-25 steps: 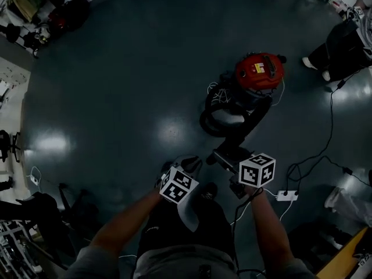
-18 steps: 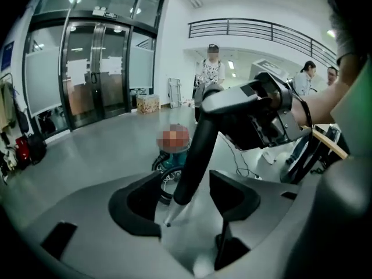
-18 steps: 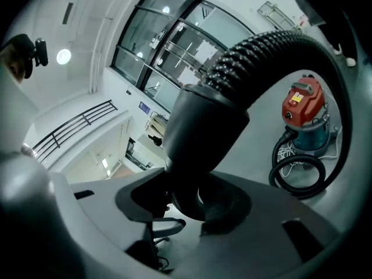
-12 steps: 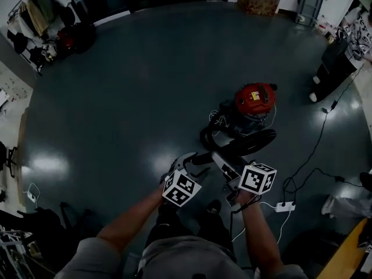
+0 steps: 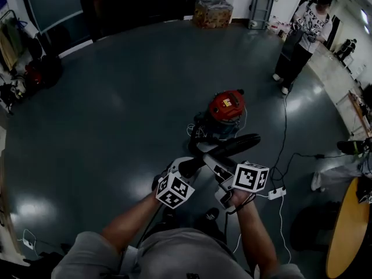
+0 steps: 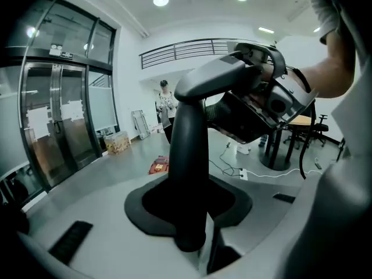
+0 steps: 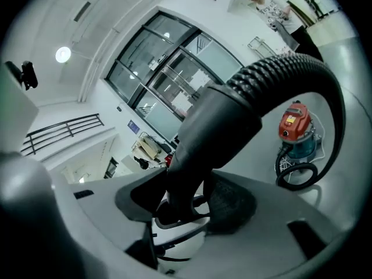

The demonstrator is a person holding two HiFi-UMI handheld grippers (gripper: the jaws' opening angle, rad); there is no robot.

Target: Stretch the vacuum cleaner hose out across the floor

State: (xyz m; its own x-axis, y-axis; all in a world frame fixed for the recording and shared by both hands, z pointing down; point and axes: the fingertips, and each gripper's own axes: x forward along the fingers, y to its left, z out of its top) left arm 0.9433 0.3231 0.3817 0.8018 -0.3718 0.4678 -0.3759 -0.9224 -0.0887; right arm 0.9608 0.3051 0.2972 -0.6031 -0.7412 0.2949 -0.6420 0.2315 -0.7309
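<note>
Grey-blue glossy floor (image 5: 116,97) lies under both tongs in a wide, glass-fronted hall. Left tongs (image 6: 193,232) are closing on the hose (image 5: 232,146) at its rigid tube. Right tongs (image 7: 174,209) clamp its cuff. Ahead, the hose arcs to the red vacuum (image 5: 226,106). Farther ahead stands a cardboard box (image 5: 213,13), contents unseen. A second ago the left tongs were off the hose.

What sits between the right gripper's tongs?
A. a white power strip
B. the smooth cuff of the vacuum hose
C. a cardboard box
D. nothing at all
B: the right gripper view shows the smooth cuff, where the ribbed vacuum hose ends, running down between the tongs of the right gripper, which close on it.
</note>
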